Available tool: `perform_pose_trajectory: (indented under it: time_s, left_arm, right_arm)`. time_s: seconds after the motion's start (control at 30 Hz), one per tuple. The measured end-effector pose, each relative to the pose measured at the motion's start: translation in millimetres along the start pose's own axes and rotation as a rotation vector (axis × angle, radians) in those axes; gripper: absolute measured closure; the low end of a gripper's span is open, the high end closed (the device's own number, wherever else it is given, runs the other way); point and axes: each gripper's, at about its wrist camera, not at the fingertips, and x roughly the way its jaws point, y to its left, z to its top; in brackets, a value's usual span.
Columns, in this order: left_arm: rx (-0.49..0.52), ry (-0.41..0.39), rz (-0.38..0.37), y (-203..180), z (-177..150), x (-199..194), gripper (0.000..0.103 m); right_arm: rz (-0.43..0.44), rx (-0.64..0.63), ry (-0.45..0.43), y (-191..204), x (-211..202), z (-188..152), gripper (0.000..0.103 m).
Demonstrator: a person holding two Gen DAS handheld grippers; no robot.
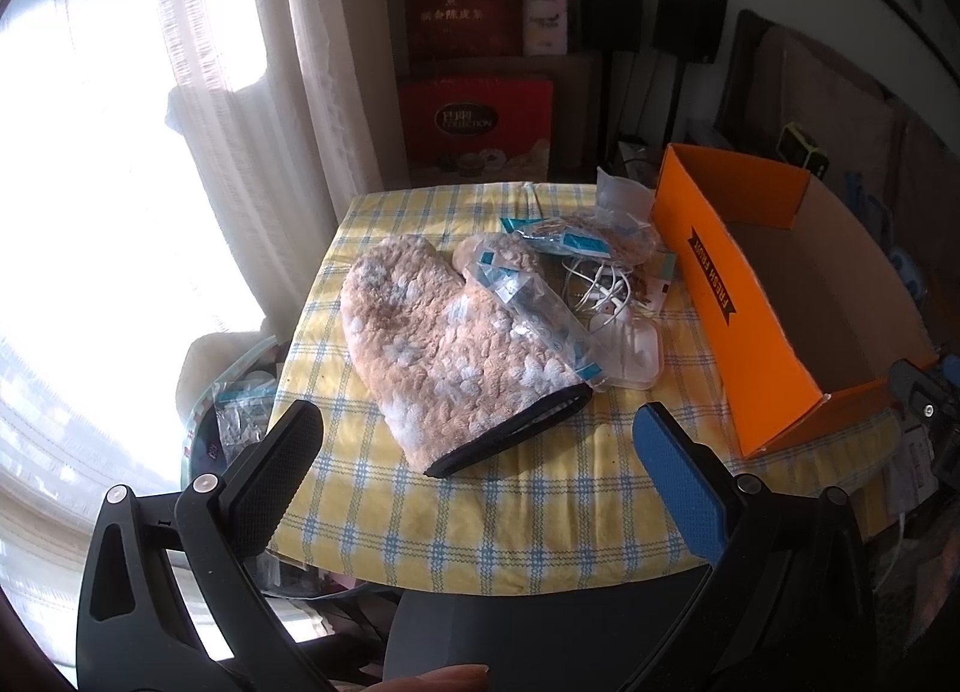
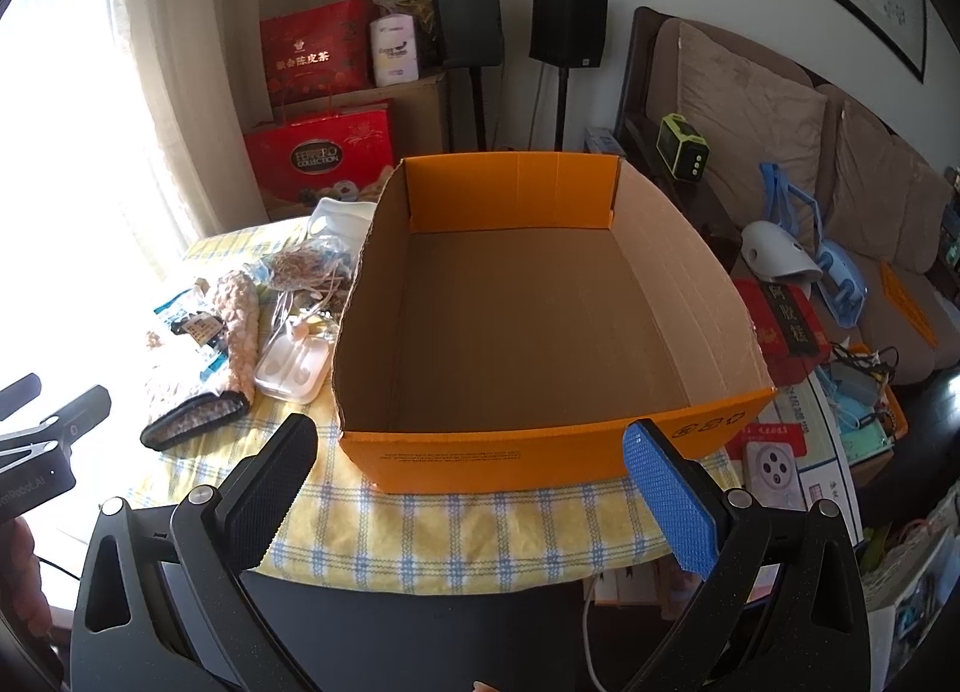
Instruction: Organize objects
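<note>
A fluffy tan and grey oven mitt (image 1: pixel 450 350) lies on the yellow checked tablecloth (image 1: pixel 480 506); it also shows in the right wrist view (image 2: pixel 204 368). A plastic packet (image 1: pixel 528 308) lies on it. Behind are white earphone cables (image 1: pixel 600 284), a clear earphone case (image 1: pixel 630 353) and more bags (image 1: pixel 600 236). An open, empty orange cardboard box (image 2: pixel 540 452) stands at the right; it also shows in the left wrist view (image 1: pixel 756 344). My left gripper (image 1: pixel 480 428) is open, just short of the mitt's cuff. My right gripper (image 2: pixel 471 446) is open before the box's near wall.
Red gift boxes (image 1: pixel 477 116) and black speakers (image 2: pixel 567 26) stand behind the table. A sofa (image 2: pixel 780 140) with clutter is at the right. A bag of packets (image 1: pixel 240 398) sits below the table's left edge. A bright curtained window (image 1: pixel 120 152) is at the left.
</note>
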Motion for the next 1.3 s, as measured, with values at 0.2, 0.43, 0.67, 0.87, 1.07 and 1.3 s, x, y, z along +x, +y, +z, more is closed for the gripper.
perform_pose_trajectory:
  time_s: [0.2, 0.43, 0.67, 0.87, 1.07, 1.3]
  left_arm:
    - [0.007, 0.006, -0.003, 4, 7, 7, 0.000]
    - [-0.002, 0.007, -0.019, 13, 20, 20, 0.000]
    - [-0.014, 0.031, -0.035, 30, 36, 41, 0.000]
    - [-0.057, 0.064, -0.059, 51, 46, 61, 0.000]
    - [-0.114, 0.130, -0.130, 68, 53, 84, 0.004]
    - [-0.147, 0.160, -0.221, 61, 62, 93, 0.005]
  right_arm:
    - [-0.049, 0.016, -0.019, -21, -3, 9, 0.000]
    - [-0.131, 0.056, -0.026, -61, -1, 23, 0.000]
    - [-0.140, 0.103, -0.004, -96, 10, 33, 0.000]
    - [-0.133, 0.106, 0.007, -117, 25, 41, 0.000]
    - [-0.143, 0.159, 0.069, -152, 53, 47, 0.000]
    - [-0.154, 0.176, 0.137, -172, 82, 51, 0.001]
